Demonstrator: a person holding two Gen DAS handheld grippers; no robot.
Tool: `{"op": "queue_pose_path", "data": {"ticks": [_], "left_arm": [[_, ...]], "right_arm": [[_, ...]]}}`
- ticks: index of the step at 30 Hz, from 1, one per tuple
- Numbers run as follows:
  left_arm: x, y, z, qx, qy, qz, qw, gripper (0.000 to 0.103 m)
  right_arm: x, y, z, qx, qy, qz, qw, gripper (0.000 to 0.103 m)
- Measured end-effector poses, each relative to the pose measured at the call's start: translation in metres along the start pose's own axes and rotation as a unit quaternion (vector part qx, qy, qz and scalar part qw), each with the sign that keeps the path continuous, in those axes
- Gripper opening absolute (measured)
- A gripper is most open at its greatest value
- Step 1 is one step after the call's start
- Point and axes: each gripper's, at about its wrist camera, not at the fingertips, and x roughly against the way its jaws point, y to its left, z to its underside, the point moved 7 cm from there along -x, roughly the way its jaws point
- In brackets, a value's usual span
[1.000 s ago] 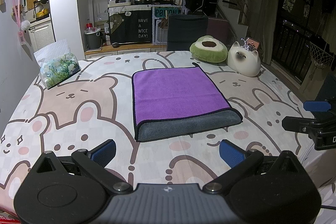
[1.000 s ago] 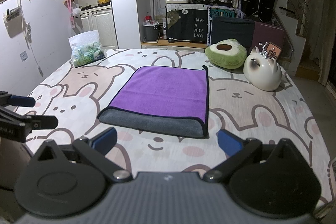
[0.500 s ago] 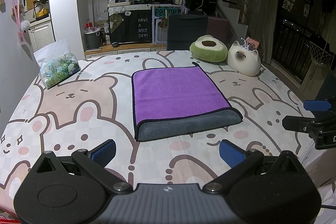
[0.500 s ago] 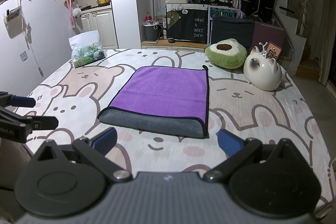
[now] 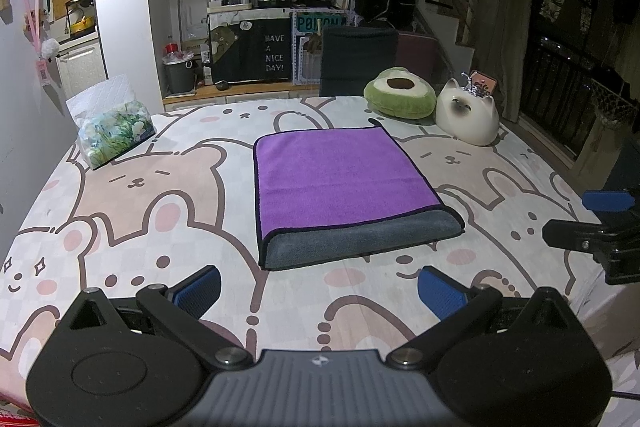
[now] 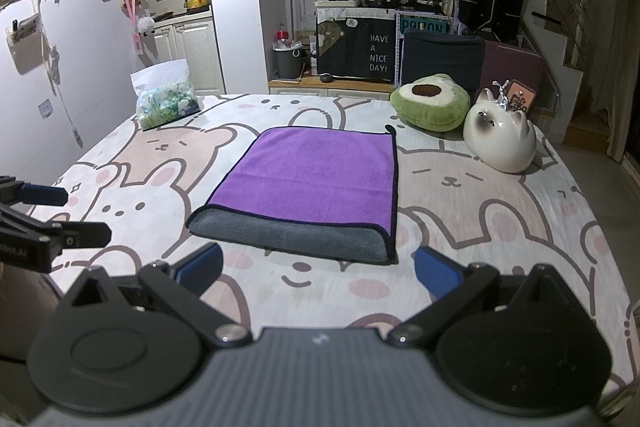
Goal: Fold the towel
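A folded towel [image 5: 344,179], purple on top with a grey band along its near edge, lies flat in the middle of the table [image 5: 140,219]; it also shows in the right wrist view [image 6: 316,179]. My left gripper [image 5: 319,291] is open and empty, held short of the towel's near edge. My right gripper [image 6: 318,271] is open and empty, also just short of the near edge. The right gripper shows at the right edge of the left wrist view [image 5: 600,223], and the left gripper shows at the left edge of the right wrist view [image 6: 48,219].
A tissue pack [image 5: 112,131] sits at the far left of the table. A green avocado cushion [image 5: 400,99] and a white cat figure [image 5: 468,119] sit at the far right. Shelves, a chair and stairs stand behind the table.
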Motion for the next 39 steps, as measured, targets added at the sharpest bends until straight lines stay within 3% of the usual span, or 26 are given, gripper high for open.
{"op": "queue_pose_path", "data": {"ticks": [23,39], "left_arm": [[-0.006,0.006,-0.030,0.010,-0.024,-0.020,0.9994,0.103],[-0.027,0.003,-0.059,-0.011,-0.035,-0.008,0.9993,0.103]], "right_arm": [[-0.008,-0.011,-0.023,0.014,-0.033,0.026,0.999,0.103],[-0.017,-0.015,-0.038,0.028,-0.048,0.023,0.998,0.103]]}}
